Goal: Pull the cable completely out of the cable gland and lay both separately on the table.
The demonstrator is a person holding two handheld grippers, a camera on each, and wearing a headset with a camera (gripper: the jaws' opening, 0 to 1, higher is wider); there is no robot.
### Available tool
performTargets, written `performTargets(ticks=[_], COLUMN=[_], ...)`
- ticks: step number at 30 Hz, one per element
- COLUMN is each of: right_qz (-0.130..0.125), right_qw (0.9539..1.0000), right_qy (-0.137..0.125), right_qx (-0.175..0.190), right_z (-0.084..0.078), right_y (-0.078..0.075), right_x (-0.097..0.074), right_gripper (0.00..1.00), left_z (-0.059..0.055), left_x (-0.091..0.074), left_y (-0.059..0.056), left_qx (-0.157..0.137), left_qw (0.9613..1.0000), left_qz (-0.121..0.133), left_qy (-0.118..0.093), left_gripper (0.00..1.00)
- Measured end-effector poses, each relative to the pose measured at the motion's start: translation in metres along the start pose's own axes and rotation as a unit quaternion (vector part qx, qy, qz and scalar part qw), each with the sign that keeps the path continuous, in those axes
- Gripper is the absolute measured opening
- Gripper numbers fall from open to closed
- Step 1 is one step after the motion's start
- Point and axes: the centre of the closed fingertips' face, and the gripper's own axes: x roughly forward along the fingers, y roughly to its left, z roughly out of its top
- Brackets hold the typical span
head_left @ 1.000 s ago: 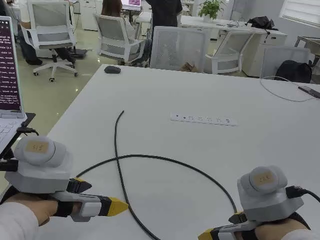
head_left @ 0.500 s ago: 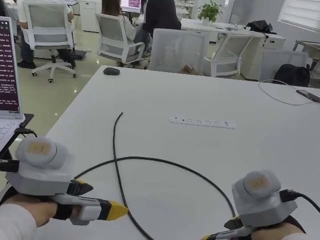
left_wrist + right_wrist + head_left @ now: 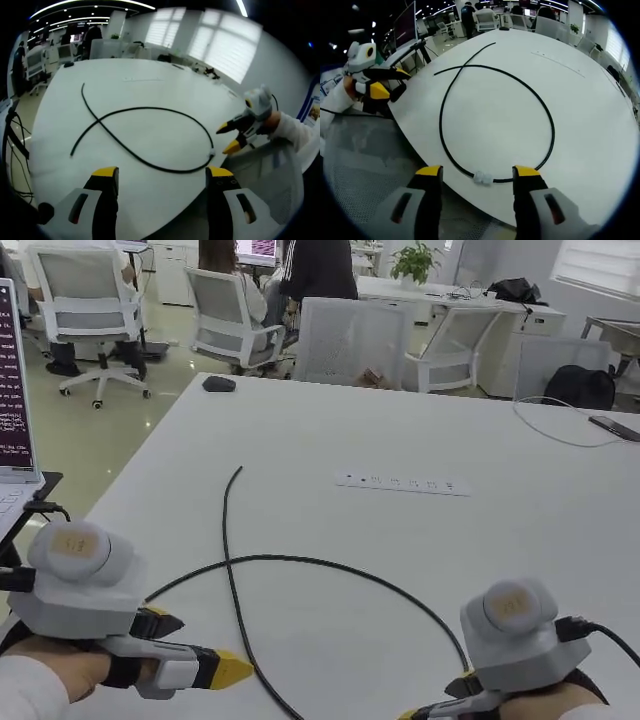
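A long black cable [image 3: 300,560] lies in a crossed loop on the white table [image 3: 520,540]. In the right gripper view the cable [image 3: 470,70] runs through a small whitish cable gland [image 3: 482,177] near the table's front edge. My right gripper [image 3: 477,171] is open, with the gland just ahead between its jaws and untouched. From the left gripper view, the gland [image 3: 212,151] is a pale speck on the cable [image 3: 150,110], close to the right gripper [image 3: 225,140]. My left gripper [image 3: 161,172] is open and holds nothing; it hovers at the table's left front [image 3: 215,645].
A white power strip [image 3: 400,483] lies mid-table beyond the loop. A dark mouse [image 3: 218,384] sits at the far left edge, a phone [image 3: 615,427] and a thin pale wire [image 3: 550,430] at the far right. A laptop [image 3: 10,430] stands left of the table. Office chairs [image 3: 345,340] line the far side.
Both grippers have sunk a little toward the bottom of the head view, the right one more. The view has shifted slightly. The cable lies as before.
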Motion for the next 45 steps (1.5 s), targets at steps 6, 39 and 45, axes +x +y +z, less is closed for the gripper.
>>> performTargets(ticks=[6,39,45], right_qz=[0.003,0.010,0.020], right_qw=[1.0000,0.9998,0.9996], right_qy=[-0.001,0.009,0.005], right_qx=[-0.002,-0.012,-0.022], right_z=[0.001,-0.003,0.001], right_y=[0.002,0.008,0.012], right_x=[0.000,0.001,0.000], right_gripper=[0.60,0.59,0.59], left_z=[-0.001,0.001,0.003], left_x=[0.000,-0.002,-0.002], left_y=[0.001,0.001,0.001], left_qx=[-0.003,-0.005,-0.005], left_qw=[1.0000,1.0000,1.0000], left_qz=[0.002,0.000,-0.001], left_qy=[0.000,-0.004,-0.006], left_gripper=[0.71,0.70,0.70])
